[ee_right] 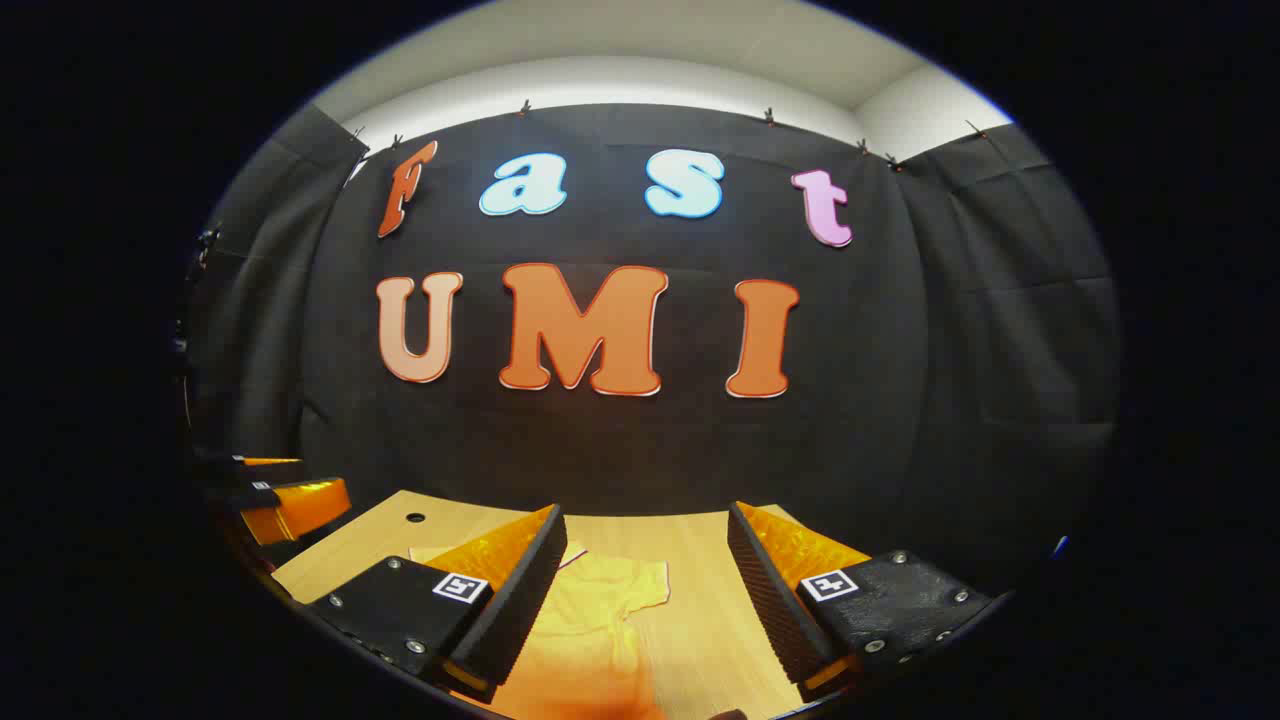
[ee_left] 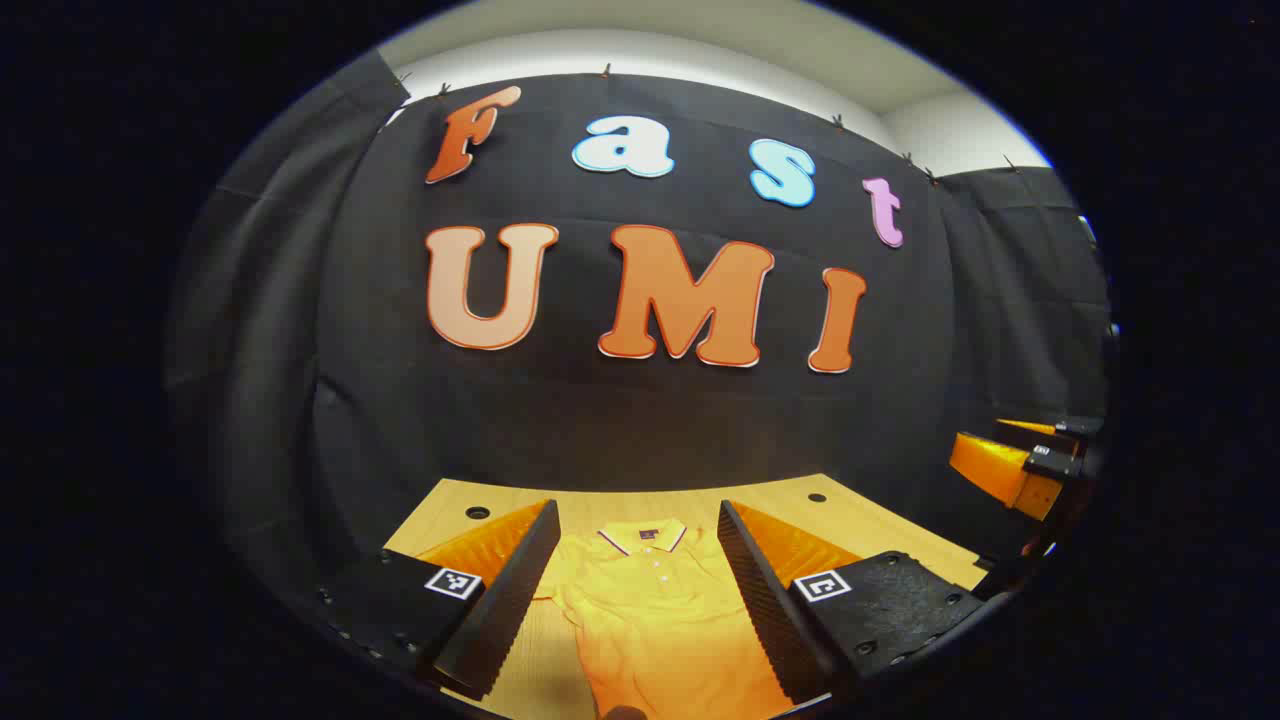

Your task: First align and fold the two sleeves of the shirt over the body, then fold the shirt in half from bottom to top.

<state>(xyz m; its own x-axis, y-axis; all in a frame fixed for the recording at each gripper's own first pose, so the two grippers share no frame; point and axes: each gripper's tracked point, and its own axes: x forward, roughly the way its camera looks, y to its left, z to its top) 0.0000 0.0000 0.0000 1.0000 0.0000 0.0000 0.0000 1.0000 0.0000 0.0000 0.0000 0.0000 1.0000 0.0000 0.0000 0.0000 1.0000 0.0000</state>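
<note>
A yellow polo shirt (ee_left: 655, 610) lies flat on the wooden table (ee_left: 860, 520), collar toward the black wall. My left gripper (ee_left: 637, 590) hovers above it, open, with the collar and button placket seen between its fingers. In the right gripper view the shirt (ee_right: 590, 620) shows its right short sleeve spread out on the wood. My right gripper (ee_right: 645, 590) is open above that side, nothing between its fingers. The right gripper (ee_left: 1020, 465) also appears at the right edge of the left gripper view, and the left gripper (ee_right: 285, 500) at the left edge of the right gripper view.
The wooden table (ee_right: 700, 560) ends at the black cloth wall behind. Small round holes (ee_left: 478, 512) sit near its back edge. Bare wood lies to the right of the shirt in the right gripper view.
</note>
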